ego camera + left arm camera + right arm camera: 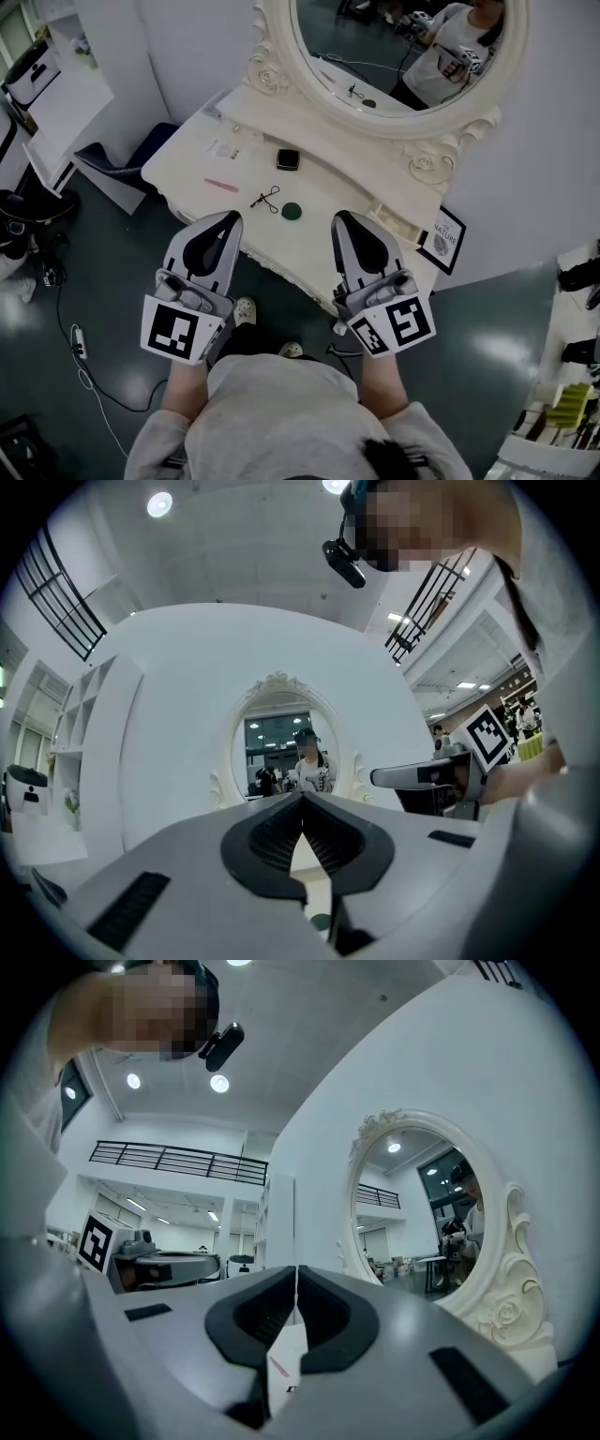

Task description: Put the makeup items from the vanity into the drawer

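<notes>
A cream vanity with an oval mirror stands in front of me in the head view. On its top lie a black square compact, a pink stick, a dark eyelash curler and a round green item. My left gripper hovers at the vanity's front edge, just left of the green item, shut and holding nothing. My right gripper is level with it to the right, also shut and holding nothing. The left gripper view shows the closed jaws facing the mirror.
Small white cards lie at the vanity's left. A framed sign leans at its right end beside a pale tray. A dark blue chair stands to the left and a cable runs over the floor. Shelves are at the right.
</notes>
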Motion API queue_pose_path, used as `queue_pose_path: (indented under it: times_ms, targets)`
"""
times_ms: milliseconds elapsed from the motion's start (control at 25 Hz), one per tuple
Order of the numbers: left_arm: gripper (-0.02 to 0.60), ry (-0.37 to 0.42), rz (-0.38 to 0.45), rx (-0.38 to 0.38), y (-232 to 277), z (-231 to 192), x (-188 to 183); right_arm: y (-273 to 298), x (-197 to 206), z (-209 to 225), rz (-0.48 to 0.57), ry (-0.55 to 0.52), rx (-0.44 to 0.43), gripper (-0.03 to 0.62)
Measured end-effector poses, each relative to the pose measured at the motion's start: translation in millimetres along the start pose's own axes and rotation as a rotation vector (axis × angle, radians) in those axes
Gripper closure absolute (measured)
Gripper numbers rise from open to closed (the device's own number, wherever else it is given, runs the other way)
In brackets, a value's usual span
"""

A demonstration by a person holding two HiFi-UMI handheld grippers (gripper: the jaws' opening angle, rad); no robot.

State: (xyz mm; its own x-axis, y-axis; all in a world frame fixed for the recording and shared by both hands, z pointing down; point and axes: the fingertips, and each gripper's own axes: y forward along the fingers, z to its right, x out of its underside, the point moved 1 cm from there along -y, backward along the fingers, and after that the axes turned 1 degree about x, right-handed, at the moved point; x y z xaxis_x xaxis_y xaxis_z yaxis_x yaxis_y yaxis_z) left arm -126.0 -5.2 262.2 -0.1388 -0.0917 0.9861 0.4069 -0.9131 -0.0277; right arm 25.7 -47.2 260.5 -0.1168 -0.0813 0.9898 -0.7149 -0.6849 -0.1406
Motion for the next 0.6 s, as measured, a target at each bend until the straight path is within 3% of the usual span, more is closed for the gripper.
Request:
queue_pose_path:
  times_ms: [600]
  targets:
    - [0.568, -0.022, -0.017, 0.141, 61.3, -67.6, 26.0, 73.4, 14.6, 19.5, -0.017, -0.006, 0.114, 0.571]
